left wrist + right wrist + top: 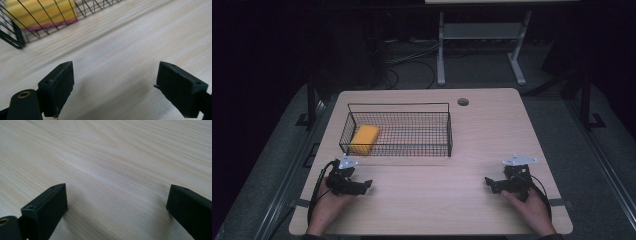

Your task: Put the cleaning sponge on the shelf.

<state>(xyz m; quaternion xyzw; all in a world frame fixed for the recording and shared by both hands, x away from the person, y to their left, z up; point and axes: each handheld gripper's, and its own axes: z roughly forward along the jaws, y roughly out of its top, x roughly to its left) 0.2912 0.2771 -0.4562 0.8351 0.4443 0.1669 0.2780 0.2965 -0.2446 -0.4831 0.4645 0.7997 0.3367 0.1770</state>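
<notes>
Sponge: yellow sponge lies at the left end of the wire basket, left of centre in the high view; in the left gripper view it sits at the upper left behind the mesh, with a pink underside showing.
Basket: we see it standing on the table, in the upper-left part of the tabletop, nothing else inside that we can make out.
Left gripper: our left gripper rests low at the lower left of the high view, just below the basket's near left corner; its jaws are spread wide with bare wood between them.
Right gripper: our right gripper sits at the lower right, well apart from the basket; its jaws are likewise spread, gripping nothing.
Progress: we judge the work either finished or not begun; the sponge is in the basket and both claws are free.
Left to do: if the sponge is to come out, we would need to reach into the basket with the left gripper.
</notes>
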